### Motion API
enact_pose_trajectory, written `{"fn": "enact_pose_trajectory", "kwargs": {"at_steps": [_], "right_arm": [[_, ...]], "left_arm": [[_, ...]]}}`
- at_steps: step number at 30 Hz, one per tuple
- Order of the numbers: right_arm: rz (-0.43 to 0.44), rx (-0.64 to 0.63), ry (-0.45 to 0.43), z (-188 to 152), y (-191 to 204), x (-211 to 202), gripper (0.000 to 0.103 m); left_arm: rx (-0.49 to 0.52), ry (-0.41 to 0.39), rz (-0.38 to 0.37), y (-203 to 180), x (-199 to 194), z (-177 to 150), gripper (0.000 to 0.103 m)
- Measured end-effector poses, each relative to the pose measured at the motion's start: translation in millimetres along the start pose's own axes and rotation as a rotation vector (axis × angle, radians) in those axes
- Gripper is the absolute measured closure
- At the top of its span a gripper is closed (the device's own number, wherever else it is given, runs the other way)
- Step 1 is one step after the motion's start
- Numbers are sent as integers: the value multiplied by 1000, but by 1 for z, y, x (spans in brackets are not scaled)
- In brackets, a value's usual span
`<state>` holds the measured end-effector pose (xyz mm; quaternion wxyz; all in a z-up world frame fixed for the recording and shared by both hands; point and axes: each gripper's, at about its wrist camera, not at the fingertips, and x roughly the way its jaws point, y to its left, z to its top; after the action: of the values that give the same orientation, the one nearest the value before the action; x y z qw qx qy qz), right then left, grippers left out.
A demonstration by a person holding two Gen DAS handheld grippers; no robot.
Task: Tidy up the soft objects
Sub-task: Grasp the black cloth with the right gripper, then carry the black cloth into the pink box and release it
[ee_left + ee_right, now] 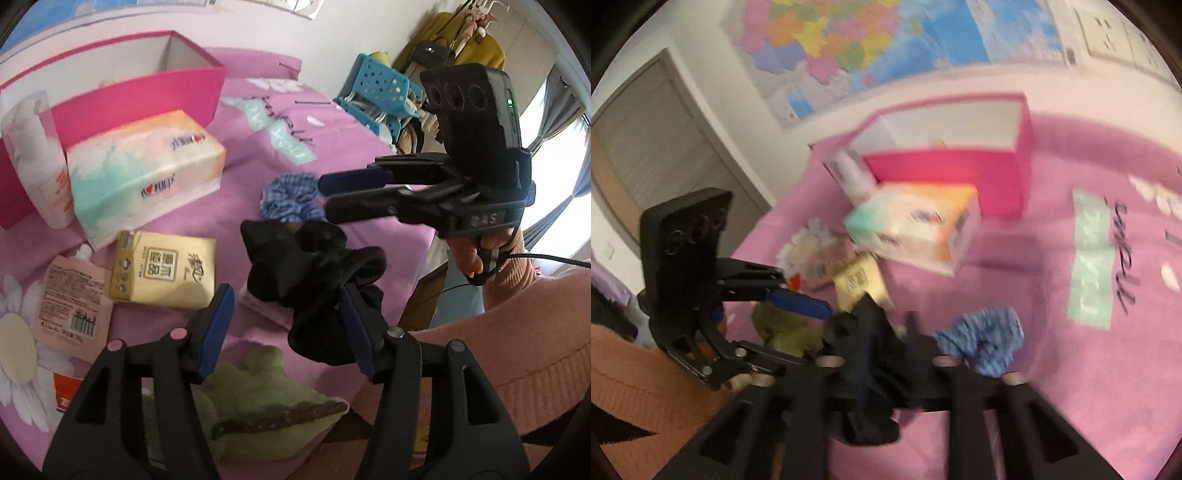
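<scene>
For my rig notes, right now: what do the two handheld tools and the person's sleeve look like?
Both are black plastic with blue finger pads. The right tool carries a block with three round recesses, a green light and a black cable. The left tool has silver pivot pins. The sleeve is peach knit.

A pink bedspread (pixel 236 192) printed with white daisies covers the bed. Toward the wall stands an open magenta box (pixel 122 96) with a white lining. A tissue box (pixel 147 166) in peach and teal lies in front of it, touching a white bottle (pixel 37 155) on its left. Near them lie a yellow tissue packet (pixel 162 269) and a pale pink pouch (pixel 74 306). A map (pixel 871 40) hangs on the wall. Beyond the bed stands a blue perforated rack (pixel 380 85).
</scene>
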<state>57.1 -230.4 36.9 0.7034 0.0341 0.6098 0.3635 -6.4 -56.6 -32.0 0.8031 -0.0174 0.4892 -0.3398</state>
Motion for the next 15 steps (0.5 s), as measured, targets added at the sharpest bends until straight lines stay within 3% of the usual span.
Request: {"fn": "enact_pose_trajectory", "kwargs": {"at_steps": [1,2,9,10,11,13,15], "right_arm": [[-14,18,12,-3,-4,1,46],[-13,30,28,-6,-7,3,43],[32,54,119,-21,-9,29,45],[34,51,124,-22,-9,31,56],[37,46,123,-22,-8,33,74],[56,35,115,-22,-7,33,88],[38,11,93,-21,-2,28,92]], "left_arm": [[-1,6,0,1,1,0,43],[-1,9,-2,1,2,0,43],[2,32,-27,-1,12,3,47],[2,37,-30,-1,14,3,54],[2,41,-36,-2,15,4,59],[1,40,-38,-3,17,4,65],[-3,36,-41,-5,18,7,69]]}}
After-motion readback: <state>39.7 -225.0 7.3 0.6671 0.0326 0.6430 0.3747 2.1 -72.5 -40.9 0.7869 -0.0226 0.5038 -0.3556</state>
